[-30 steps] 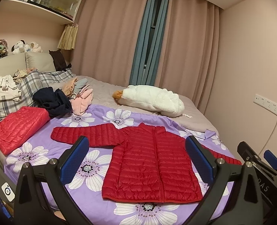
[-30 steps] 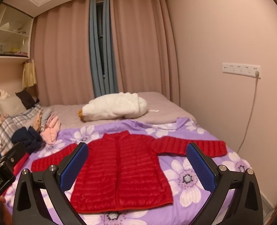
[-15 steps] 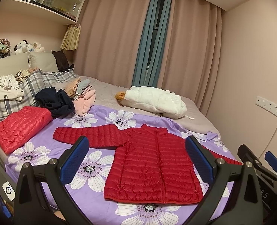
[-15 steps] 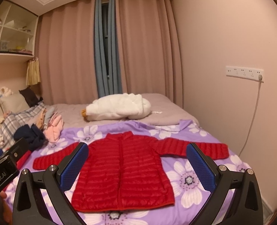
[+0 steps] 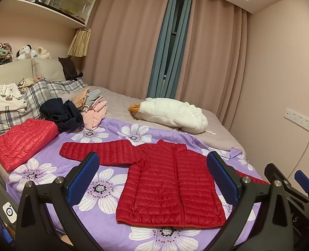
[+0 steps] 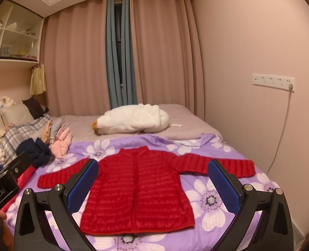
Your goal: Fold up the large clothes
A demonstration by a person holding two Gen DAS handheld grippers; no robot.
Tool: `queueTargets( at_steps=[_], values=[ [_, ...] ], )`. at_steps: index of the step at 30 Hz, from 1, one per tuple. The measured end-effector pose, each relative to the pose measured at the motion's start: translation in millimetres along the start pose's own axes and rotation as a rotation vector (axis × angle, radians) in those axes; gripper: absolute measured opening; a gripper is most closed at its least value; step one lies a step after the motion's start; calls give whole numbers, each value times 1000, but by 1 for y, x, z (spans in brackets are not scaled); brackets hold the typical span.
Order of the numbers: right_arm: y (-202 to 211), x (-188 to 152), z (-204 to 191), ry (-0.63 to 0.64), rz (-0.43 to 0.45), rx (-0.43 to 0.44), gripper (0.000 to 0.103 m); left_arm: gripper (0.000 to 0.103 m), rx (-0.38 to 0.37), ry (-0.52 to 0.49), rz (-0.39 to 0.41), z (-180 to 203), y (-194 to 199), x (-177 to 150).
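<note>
A red quilted down jacket (image 5: 171, 184) (image 6: 139, 190) lies flat and zipped on the purple flowered sheet (image 5: 104, 190), both sleeves spread sideways. My left gripper (image 5: 152, 177) hovers open above the near edge of the bed, over the jacket's left side, holding nothing. The right gripper (image 6: 153, 179) is open too, raised above the jacket's hem and touching nothing. Its black body (image 5: 290, 186) shows at the lower right of the left wrist view, and the left gripper's body (image 6: 5, 184) shows at the lower left of the right wrist view.
A folded red down jacket (image 5: 24, 140) sits at the bed's left side beside a dark garment (image 5: 62, 115) and pink clothes (image 5: 93, 115). A white fleece coat (image 5: 171, 113) lies further back. Plaid pillows (image 5: 39, 96), curtains and a wall socket strip (image 6: 272, 81) surround the bed.
Both grippers have risen and tilted up slightly, so the jacket sits a little lower in each view. Nothing on the bed has moved.
</note>
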State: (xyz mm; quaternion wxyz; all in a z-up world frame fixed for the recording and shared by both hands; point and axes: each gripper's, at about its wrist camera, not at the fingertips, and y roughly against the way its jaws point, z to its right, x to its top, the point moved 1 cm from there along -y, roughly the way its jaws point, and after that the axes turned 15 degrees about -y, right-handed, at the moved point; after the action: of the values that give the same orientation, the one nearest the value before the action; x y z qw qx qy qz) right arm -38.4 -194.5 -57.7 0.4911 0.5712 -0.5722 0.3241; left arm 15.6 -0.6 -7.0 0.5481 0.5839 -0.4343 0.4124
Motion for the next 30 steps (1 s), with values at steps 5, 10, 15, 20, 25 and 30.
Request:
queueTargets(
  at_steps=[5,10,15,20,25,30],
  values=[
    [2,-3,0,-4,2,1,103,102,-8,-2,-1,1,1,-2],
    [1,-3,2,-5,5,-4,103,102,3,-4,6,0,4,-1],
    [1,-4,3,-14,3,-7,103,102,7,-2,9,0,5,-1],
    [3,-5,4,-18,6,-11,103,102,10,1,4,-1,6,-1],
    [3,-5,4,-18,8,-14,103,102,12,2,3,0,6,0],
    [3,-5,4,-16,8,-3,103,102,8,-3,6,0,6,0]
  ],
)
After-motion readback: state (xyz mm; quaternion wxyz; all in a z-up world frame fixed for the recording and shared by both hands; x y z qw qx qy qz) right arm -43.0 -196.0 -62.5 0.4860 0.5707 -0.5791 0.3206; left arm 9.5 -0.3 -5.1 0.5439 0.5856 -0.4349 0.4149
